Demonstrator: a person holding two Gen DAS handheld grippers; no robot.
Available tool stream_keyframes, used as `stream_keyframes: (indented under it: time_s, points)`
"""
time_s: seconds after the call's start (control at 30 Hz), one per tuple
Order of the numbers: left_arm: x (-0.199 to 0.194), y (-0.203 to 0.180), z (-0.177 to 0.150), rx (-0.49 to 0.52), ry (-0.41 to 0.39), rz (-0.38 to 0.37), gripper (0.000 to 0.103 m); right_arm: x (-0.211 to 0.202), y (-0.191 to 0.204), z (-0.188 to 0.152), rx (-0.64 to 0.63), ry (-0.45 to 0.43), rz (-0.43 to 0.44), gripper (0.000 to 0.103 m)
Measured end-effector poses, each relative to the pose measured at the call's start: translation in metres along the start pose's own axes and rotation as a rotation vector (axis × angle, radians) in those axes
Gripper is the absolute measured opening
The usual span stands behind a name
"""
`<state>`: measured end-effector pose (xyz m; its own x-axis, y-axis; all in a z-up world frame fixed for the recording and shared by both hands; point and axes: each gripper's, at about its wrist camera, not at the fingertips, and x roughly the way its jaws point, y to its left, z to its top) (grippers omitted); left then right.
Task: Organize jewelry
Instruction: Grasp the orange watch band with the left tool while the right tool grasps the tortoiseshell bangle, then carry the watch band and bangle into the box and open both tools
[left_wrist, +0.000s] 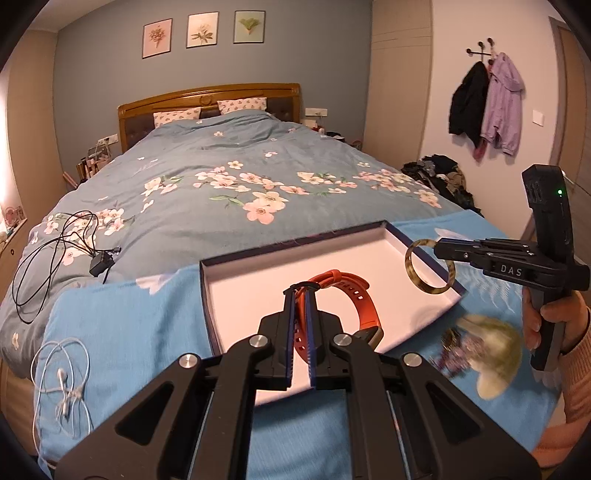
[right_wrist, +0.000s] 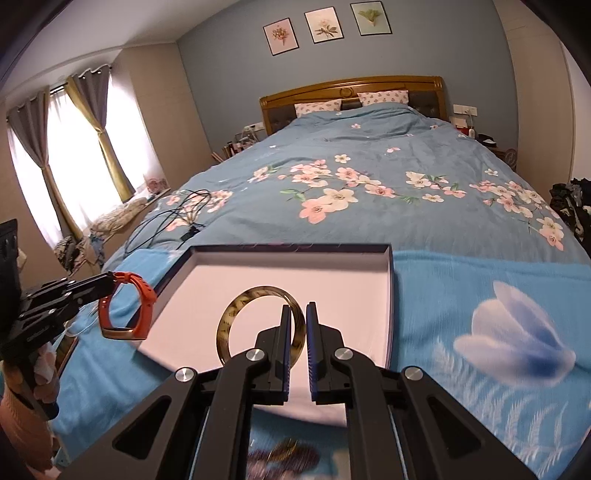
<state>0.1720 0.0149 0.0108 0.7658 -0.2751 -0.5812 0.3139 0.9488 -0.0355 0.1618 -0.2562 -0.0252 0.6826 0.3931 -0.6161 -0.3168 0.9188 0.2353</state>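
Observation:
An open shallow box with a white inside (left_wrist: 258, 273) (right_wrist: 332, 280) lies on a light blue cloth at the foot of the bed. My left gripper (left_wrist: 301, 291) is shut on the strap of an orange watch (left_wrist: 347, 291), held above the box; the left gripper (right_wrist: 107, 282) and the watch (right_wrist: 142, 295) also show in the right wrist view. My right gripper (right_wrist: 298, 310) is shut on a mottled brown bangle (right_wrist: 236, 310), held over the box. In the left wrist view the right gripper (left_wrist: 439, 247) holds the bangle (left_wrist: 413, 273) over the box's right edge.
A blurred pile of purple and pale items (left_wrist: 480, 347) lies on the cloth right of the box. White earphones (left_wrist: 62, 380) and black cables with a charger (left_wrist: 55, 254) lie to the left. The flowered duvet (right_wrist: 369, 177) stretches behind.

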Motion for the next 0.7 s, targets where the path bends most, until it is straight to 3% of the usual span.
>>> stream_keyframes:
  time_s: [0.27, 0.7]
  points:
    - [0.049, 0.012, 0.025, -0.011, 0.013, 0.006, 0.006, 0.044, -0.004, 0.026, -0.011, 0.043, -0.037, 0.006]
    - [0.122, 0.018, 0.036, 0.023, 0.116, 0.006, 0.007, 0.094, -0.01, 0.044, 0.009, 0.133, -0.076, 0.006]
